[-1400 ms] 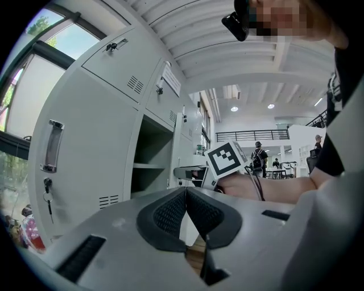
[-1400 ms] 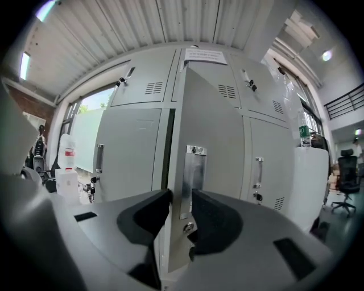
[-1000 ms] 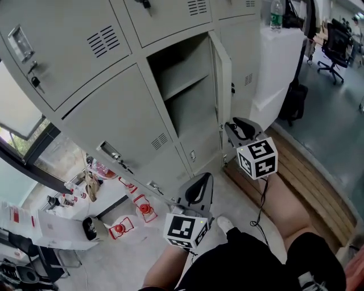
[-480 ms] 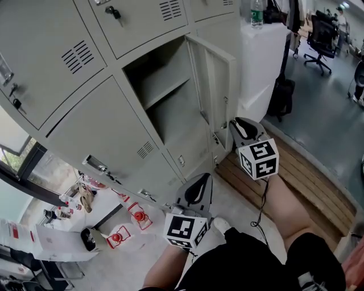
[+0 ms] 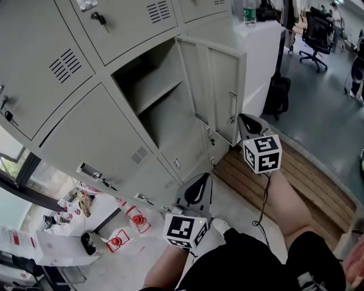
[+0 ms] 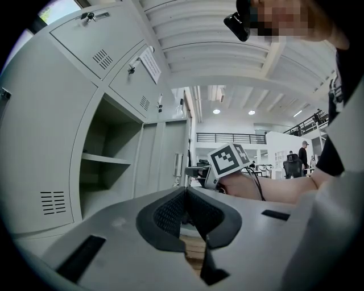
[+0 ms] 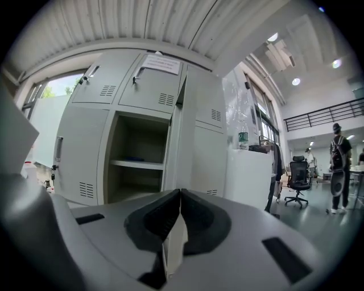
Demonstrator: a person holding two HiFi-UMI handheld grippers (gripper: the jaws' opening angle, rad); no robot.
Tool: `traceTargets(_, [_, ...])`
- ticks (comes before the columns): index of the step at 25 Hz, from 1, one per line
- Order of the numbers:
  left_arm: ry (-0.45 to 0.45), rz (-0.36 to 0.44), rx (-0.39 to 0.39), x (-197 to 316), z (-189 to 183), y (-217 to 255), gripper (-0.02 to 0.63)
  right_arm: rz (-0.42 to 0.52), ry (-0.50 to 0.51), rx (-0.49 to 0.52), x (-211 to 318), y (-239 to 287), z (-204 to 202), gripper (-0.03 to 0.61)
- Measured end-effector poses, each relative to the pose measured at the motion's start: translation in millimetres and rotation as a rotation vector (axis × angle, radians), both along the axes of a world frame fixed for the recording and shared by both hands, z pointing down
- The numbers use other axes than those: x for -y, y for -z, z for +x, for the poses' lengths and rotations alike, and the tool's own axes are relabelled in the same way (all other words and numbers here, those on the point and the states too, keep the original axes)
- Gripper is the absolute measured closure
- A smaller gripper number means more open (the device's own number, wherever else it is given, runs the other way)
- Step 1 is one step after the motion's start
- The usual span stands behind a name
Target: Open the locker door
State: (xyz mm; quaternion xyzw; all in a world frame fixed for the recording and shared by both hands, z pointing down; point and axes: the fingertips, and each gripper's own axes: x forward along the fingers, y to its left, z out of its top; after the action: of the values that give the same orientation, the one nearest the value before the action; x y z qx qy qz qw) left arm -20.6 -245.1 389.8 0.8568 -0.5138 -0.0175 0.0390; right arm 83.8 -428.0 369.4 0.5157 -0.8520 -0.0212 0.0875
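The locker door (image 5: pixel 219 85) stands swung wide open, its free edge just beside the tips of the right gripper (image 5: pixel 245 120), whose jaws are closed together. The left gripper (image 5: pixel 199 183) hangs lower, well apart from the door, jaws closed too. One open door, two grippers.

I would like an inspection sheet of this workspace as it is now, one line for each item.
Surface: pale floor, wooden slat platform at the right.
Job's things: locker door stands open; compartment holds one shelf.
Clutter: red and white items on the floor, too small to identify.
Grippers: left gripper claw shut, empty; right gripper claw shut, nothing seen gripped.
Cables: black cable runs down from the right gripper.
Surroundings: white cabinet with a bottle on top; office chair beyond.
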Motion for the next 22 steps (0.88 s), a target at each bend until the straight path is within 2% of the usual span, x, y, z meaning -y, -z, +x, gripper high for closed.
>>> traceTargets(14, [0.018,-0.005,0.010,4,1,-1,0.597,-0.007,-0.005,0.061,12,0,13,0.518])
traceTargets(22, [0.048,0.007,0.024,-10,-9,4,0.597,0.007,-0.047,0.095,4,4,21,0.512])
